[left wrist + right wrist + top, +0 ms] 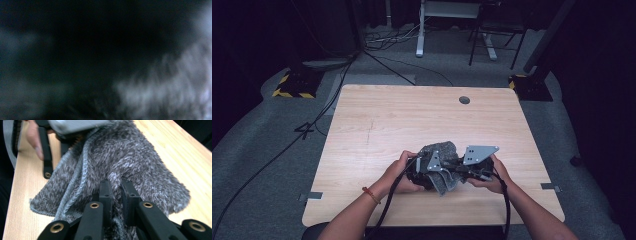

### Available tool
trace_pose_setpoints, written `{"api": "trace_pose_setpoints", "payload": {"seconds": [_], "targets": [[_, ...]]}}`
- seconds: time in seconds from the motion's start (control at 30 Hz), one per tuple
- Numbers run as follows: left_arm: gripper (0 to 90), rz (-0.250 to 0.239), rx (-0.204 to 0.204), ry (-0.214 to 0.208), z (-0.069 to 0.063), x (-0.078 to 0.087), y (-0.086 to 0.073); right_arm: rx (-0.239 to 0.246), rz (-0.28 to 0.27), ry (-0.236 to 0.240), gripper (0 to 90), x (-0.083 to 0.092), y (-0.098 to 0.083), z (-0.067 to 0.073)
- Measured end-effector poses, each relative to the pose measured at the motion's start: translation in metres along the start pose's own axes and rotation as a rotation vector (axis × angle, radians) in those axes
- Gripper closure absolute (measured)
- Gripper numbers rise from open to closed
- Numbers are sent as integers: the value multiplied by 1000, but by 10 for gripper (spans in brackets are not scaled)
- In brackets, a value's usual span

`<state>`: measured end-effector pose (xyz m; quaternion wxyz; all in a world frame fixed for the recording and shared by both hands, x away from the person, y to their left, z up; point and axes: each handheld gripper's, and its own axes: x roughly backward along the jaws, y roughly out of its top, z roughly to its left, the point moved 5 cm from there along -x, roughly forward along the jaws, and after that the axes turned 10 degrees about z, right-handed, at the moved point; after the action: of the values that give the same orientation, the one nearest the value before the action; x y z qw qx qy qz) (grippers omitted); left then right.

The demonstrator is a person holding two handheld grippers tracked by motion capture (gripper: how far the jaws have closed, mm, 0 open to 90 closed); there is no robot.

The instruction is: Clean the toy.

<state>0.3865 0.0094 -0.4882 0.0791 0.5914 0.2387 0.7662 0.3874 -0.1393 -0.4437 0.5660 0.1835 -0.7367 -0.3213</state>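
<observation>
Cloth: a grey fuzzy cloth [439, 150] bunched in a heap on the near middle of the table [377, 125], between the two hands; in the right gripper view its pile [130, 162] is mottled grey and white, with a looped stitched hem running along the left edge; one flap spreads flat on the wood to the right

Left gripper: the left gripper [424, 172] sits at the left of the heap, its grey plate tilted up against the cloth; jaws drawn fully together; its own view is dark and blurred, with pale fuzzy texture [170, 92] pressed close at the lower right, so the cloth lies right against it; a pinch on the cloth fits but the pads themselves cannot be made out

Right gripper: the right gripper [117, 195] is at the right of the heap, just beside the other one; jaws narrow, the two black pads pinching a raised fold of the cloth between them

Hands: the left hand [399, 172] and the right hand [492, 177] rest close together near the table's near edge; a red band circles the left wrist

Table: light wood; a round grommet hole [464, 100] near the far edge, well apart from the cloth
</observation>
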Motion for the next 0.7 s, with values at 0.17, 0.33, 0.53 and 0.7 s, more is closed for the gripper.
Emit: {"api": "trace_pose_setpoints", "payload": {"seconds": [0.17,0.33,0.53,0.7], "targets": [[340,-13,2,3,1,5,-2,-23,19,-30,812,1,-9,-8],[340,-58,6,1,3,15,-2,-50,35,-36,812,0,-17,-15],[340,-103,10,5,3,23,-1,-68,42,-9,812,-5,-20,-15],[340,-123,4,-3,2,24,0,-68,32,17,814,-11,-19,-8]]}}
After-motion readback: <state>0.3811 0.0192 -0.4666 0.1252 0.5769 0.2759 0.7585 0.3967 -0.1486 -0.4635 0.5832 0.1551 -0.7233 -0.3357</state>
